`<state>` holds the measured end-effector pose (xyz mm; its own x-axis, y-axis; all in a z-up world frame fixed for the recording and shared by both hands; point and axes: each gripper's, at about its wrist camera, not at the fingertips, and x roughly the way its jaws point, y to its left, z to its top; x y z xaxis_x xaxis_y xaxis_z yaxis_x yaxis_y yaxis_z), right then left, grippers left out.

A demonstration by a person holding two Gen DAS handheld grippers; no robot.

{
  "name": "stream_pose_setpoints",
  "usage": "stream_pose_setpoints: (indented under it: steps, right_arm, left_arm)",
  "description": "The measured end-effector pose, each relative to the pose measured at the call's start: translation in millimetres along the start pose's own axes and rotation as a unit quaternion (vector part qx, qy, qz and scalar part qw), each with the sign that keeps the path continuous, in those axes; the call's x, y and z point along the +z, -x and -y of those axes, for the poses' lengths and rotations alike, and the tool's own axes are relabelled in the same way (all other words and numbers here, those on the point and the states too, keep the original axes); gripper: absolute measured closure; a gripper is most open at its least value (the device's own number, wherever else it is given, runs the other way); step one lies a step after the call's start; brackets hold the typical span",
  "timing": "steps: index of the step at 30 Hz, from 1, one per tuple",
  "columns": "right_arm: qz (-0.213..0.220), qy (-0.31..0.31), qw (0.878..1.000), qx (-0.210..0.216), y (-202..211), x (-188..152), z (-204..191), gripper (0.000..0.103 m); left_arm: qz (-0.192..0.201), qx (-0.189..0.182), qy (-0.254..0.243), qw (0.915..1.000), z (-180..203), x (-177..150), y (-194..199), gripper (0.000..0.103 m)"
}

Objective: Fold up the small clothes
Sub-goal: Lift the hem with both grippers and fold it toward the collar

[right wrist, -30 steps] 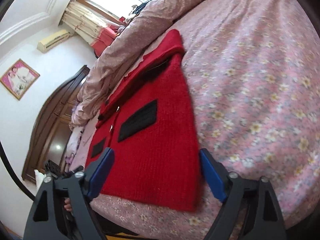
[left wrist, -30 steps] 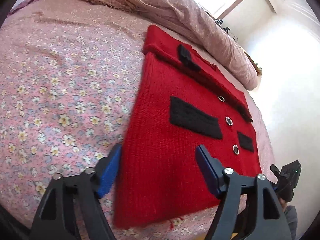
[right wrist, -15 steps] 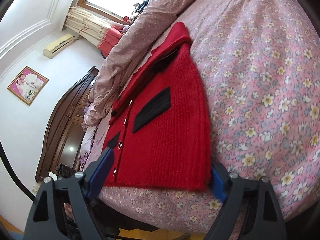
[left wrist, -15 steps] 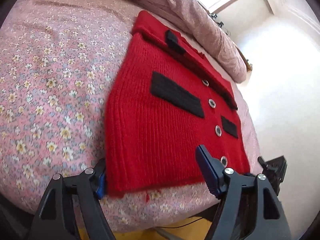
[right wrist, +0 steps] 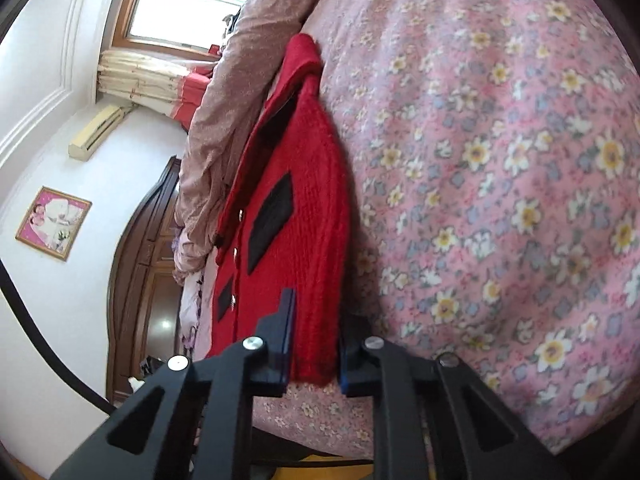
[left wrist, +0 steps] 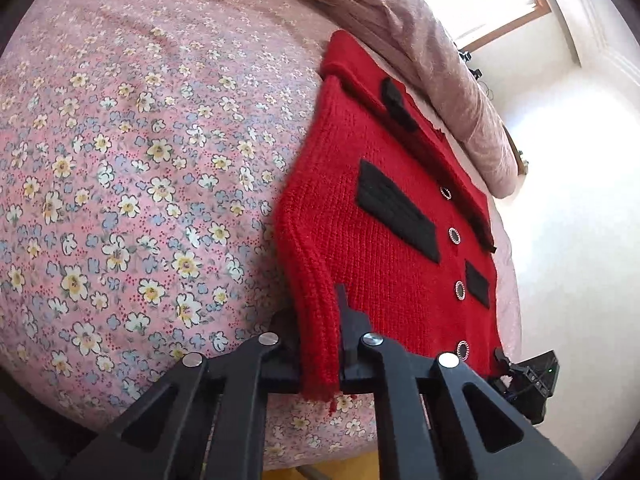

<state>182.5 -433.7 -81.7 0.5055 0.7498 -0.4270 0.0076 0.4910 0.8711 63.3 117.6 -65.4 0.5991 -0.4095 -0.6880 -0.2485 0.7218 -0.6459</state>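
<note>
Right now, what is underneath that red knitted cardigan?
The red cardigan lies on a pink floral bedsheet, which shows all around it. Whatever lies directly beneath the knit is covered.

left cam: low at bed's (left wrist: 120, 160) near edge, close on red knitted cardigan (left wrist: 380, 220), facing window.
right cam: same edge, opposite hem corner, rolled.
shared: cardigan (right wrist: 304, 208), pink floral bedsheet (right wrist: 500, 160).

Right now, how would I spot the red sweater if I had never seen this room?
Look at the big bed with the pink flowered sheet. Near its front edge lies the red knitted cardigan, below the rumpled beige quilt. It is the only bright red thing there, with black pocket patches and round shiny buttons.
</note>
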Motion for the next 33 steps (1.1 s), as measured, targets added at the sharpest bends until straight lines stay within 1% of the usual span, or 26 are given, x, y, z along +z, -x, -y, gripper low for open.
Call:
stream_pose_setpoints:
  steps: [1, 5, 7, 10, 14, 18, 22, 23, 26, 28, 31, 33]
  right_arm:
    - [0.002, 0.005, 1.0, -0.006, -0.5, -0.9, -2.1, 0.095]
    - [0.018, 0.004, 1.0, -0.017, 2.7, -3.2, -6.6, 0.096]
    - [0.032, -0.001, 0.999, -0.003, 10.5, -3.7, -8.2, 0.096]
    - [0.047, 0.005, 0.999, 0.017, 20.9, -3.6, -14.7, 0.097]
    - [0.058, 0.015, 0.998, 0.03, 32.9, -7.5, -24.5, 0.097]
    - [0.077, 0.011, 0.996, 0.038, 46.8, -8.9, -25.0, 0.097]
    - [0.076, 0.015, 0.996, 0.039, 57.4, -16.9, -24.7, 0.097]
    - [0.077, 0.017, 0.996, 0.038, 56.8, -20.9, -29.6, 0.097]
    - [0.074, 0.018, 0.997, 0.023, 57.3, -24.2, -27.2, 0.097]
    - [0.065, 0.017, 0.998, 0.011, 51.1, -19.8, -24.8, 0.097]
    - [0.064, 0.03, 0.997, 0.008, 50.2, -19.1, -30.2, 0.097]
    - [0.068, 0.046, 0.997, 0.008, 49.7, -16.2, -40.5, 0.096]
  left_arm:
    - [0.0, 0.001, -0.002, 1.0, 0.6, -0.3, 0.5, 0.1]
    - [0.015, -0.017, 0.015, 0.9996, -2.0, -1.4, 10.4, 0.101]
    - [0.026, -0.032, 0.026, 0.9988, -3.4, -5.0, 20.7, 0.102]
    - [0.044, -0.052, 0.021, 0.9975, 1.0, -13.6, 36.9, 0.102]
    - [0.052, -0.063, 0.018, 0.9965, 1.6, -21.9, 51.6, 0.102]
    - [0.057, -0.074, 0.017, 0.9955, -0.8, -25.2, 63.0, 0.102]
    - [0.055, -0.075, 0.009, 0.9956, -2.9, -32.5, 75.5, 0.102]
    - [0.054, -0.074, 0.005, 0.9958, -3.7, -33.9, 78.6, 0.102]
    - [0.051, -0.06, -0.007, 0.9969, 0.1, -29.0, 77.8, 0.102]
    - [0.049, -0.052, -0.011, 0.9974, 5.9, -27.0, 72.8, 0.102]
    - [0.053, -0.056, -0.016, 0.9969, 12.5, -24.5, 71.4, 0.102]
    - [0.056, -0.067, -0.015, 0.9961, 17.6, -18.4, 72.0, 0.102]
